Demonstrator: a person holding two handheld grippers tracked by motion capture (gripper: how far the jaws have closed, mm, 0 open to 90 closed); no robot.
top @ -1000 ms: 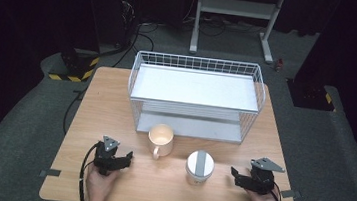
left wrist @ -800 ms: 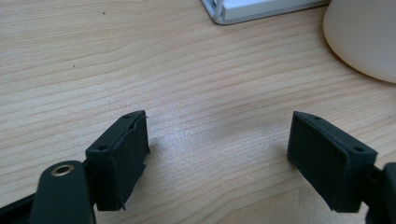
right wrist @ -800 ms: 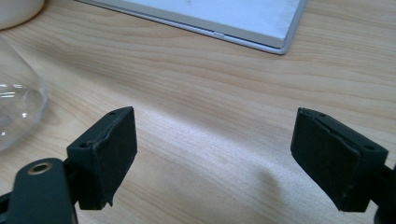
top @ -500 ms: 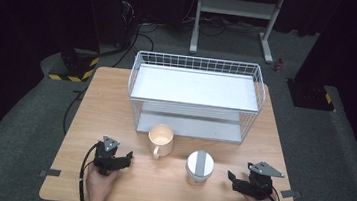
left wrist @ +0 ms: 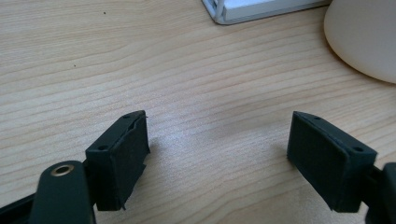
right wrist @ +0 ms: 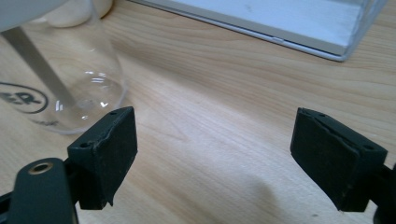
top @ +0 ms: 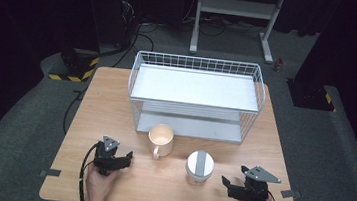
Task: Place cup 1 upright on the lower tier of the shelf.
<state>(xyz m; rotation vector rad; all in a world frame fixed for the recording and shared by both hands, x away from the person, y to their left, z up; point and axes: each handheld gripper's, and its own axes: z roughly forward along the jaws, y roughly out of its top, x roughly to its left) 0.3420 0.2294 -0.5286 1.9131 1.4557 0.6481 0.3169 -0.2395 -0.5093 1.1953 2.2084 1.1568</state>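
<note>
Meanwhile, a clear plastic cup [top: 199, 166] with a white lid stands upright on the pale wooden table [top: 116, 99], just to the left of the right gripper [top: 230, 185], whose jaws are spread wide with nothing between them. Seen in the right gripper view, the cup's [right wrist: 60, 88] smooth, see-through wall is beside the left pad. Farther left, a cream mug [top: 161, 139] sits in front of a white wire rack [top: 194, 94], near the left gripper [top: 124, 158], likewise released and empty.
</note>
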